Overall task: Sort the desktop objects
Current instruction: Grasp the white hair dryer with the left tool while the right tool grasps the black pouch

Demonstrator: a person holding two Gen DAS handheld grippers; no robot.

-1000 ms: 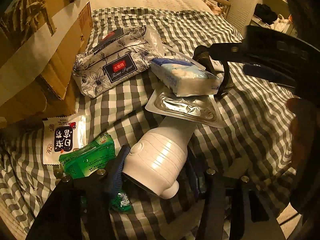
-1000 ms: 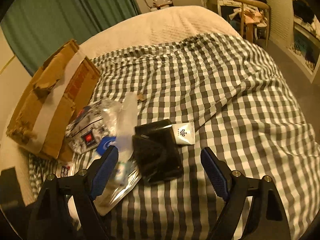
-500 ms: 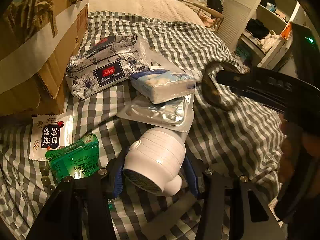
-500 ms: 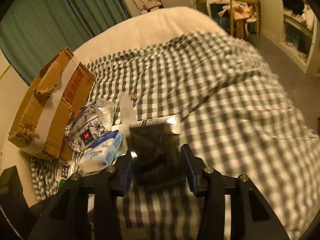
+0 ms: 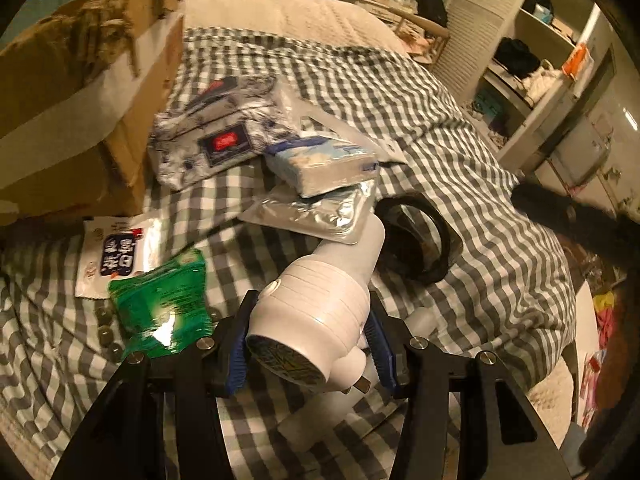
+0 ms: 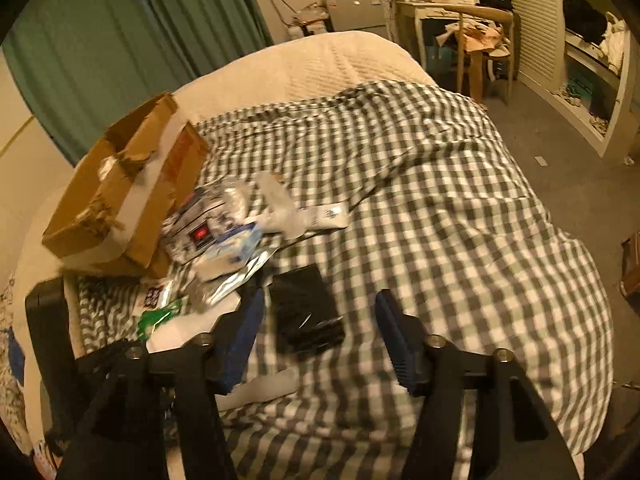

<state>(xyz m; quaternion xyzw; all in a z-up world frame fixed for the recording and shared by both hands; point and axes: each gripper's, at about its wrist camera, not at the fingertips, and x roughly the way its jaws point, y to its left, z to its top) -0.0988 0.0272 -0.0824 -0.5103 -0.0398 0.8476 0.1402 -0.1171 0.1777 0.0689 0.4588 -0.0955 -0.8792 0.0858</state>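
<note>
Black case newly free of right tool

we are seeing a smooth, glossy white plastic device pressing between the ribbed blue pads of the matt black left gripper. we are looking at a soft checked cloth lying under a crinkled silvery foil pack, a shiny green wrapper and a rough, torn cardboard box with pale tape. we are noticing a matt black case sitting on that cloth.
</note>
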